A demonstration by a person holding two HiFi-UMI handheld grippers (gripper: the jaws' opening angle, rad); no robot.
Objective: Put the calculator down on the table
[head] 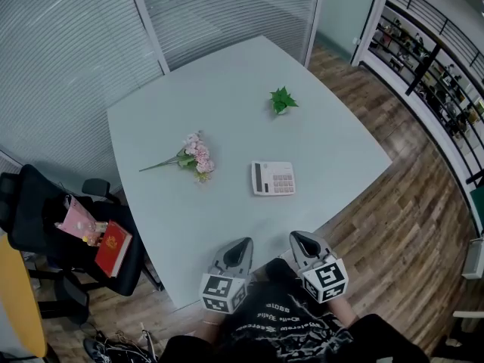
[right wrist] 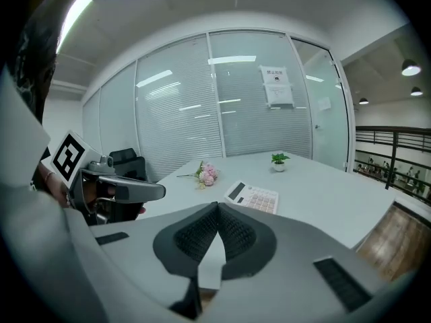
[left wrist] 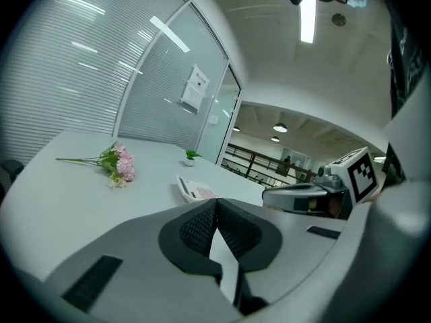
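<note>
A white calculator lies flat on the pale grey table, display side toward the left. Neither gripper touches it. My left gripper hovers at the table's near edge, shut with nothing between its pads. A little to its right my right gripper is also shut and empty. Both point toward the calculator from a short distance in front of it. Each gripper shows in the other's view: the right gripper and the left gripper.
A bunch of pink flowers lies left of the calculator. A small green potted plant stands farther back. A black chair at the left holds a red book and a pink item. Glass partitions stand behind the table.
</note>
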